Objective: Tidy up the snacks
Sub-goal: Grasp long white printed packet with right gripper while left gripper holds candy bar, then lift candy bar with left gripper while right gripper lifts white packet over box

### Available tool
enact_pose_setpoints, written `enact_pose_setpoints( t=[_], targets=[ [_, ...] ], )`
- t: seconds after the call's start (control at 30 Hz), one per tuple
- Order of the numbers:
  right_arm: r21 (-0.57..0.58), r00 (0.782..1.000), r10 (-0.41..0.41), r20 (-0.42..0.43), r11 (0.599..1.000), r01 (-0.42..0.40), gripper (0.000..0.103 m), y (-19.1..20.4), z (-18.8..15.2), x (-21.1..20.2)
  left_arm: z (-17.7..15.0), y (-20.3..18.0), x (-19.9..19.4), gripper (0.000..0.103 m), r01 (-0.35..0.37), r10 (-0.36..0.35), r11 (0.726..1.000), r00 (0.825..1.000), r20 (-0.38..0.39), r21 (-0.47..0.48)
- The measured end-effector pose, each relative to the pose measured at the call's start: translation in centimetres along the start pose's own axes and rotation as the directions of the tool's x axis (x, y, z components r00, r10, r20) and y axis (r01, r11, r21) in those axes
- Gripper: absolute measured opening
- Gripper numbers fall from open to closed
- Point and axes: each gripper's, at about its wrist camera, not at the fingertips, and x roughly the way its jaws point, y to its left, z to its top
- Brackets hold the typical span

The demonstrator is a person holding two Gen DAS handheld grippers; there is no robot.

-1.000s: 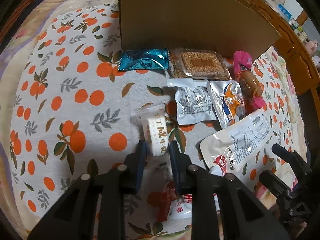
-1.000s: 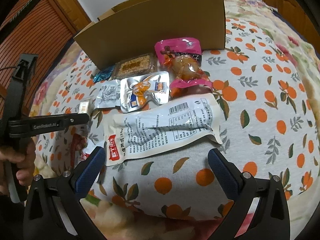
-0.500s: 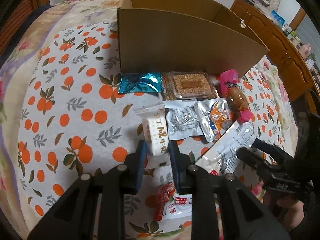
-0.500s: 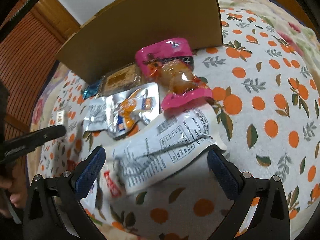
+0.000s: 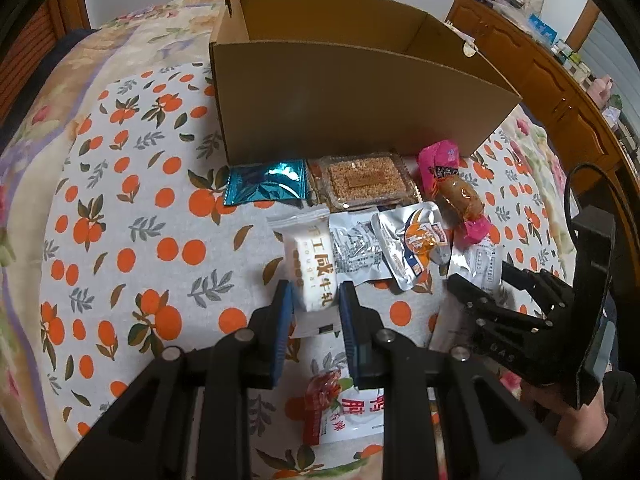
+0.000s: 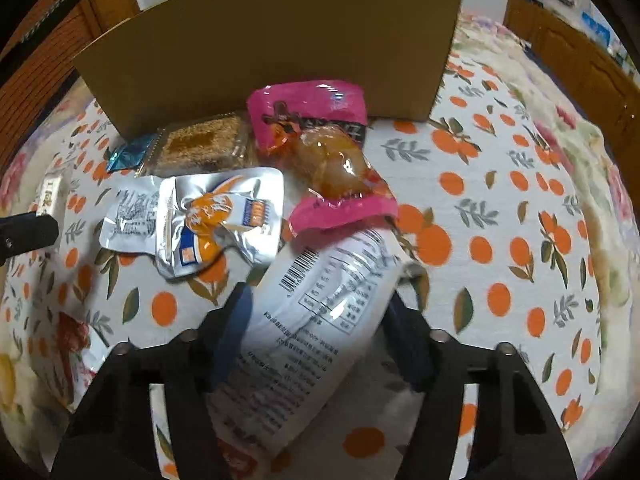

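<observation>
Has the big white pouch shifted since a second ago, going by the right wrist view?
Yes. The big white pouch lay flat and crosswise below the pink snack pack; now it points endwise toward that pack, bowed up between the closing right tongs.

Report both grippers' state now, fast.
Left gripper: shut on the white nougat packet, lifted off the cloth.
Right gripper: jaws closing around the big white snack bag; firm grip cannot be told.
</observation>
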Motion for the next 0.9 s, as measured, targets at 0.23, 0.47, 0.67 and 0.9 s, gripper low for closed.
enact_pose_setpoints(
  t=[0.23,0.47,0.67,0.9],
  targets=[
    [0.035,0.999,0.047,-0.020,0.998,-0.046,0.026,-1.8,-0.5,-1.3,0.1,-0.2,-0.5,0.022,0.000,0.000,1.000,1.000,0.015,0.011],
    [0.044,0.995,0.099,-0.008,0.994,-0.098,0.018,-2.5,-0.8,-2.6,0.1,-0.5,-0.7,0.022,-0.003,0.003,1.000,1.000,0.023,0.022],
    [0.042,0.994,0.111,-0.004,0.993,-0.111,0.016,-2.9,-1.0,-3.6,0.2,-0.6,-0.9,0.022,-0.003,0.002,1.000,1.000,0.030,0.026],
    [-0.001,0.995,0.098,0.019,0.995,-0.098,0.014,-3.2,-0.7,-5.0,0.5,-0.9,-1.7,0.022,-0.002,0.001,1.000,0.998,0.058,0.030]
  ],
)
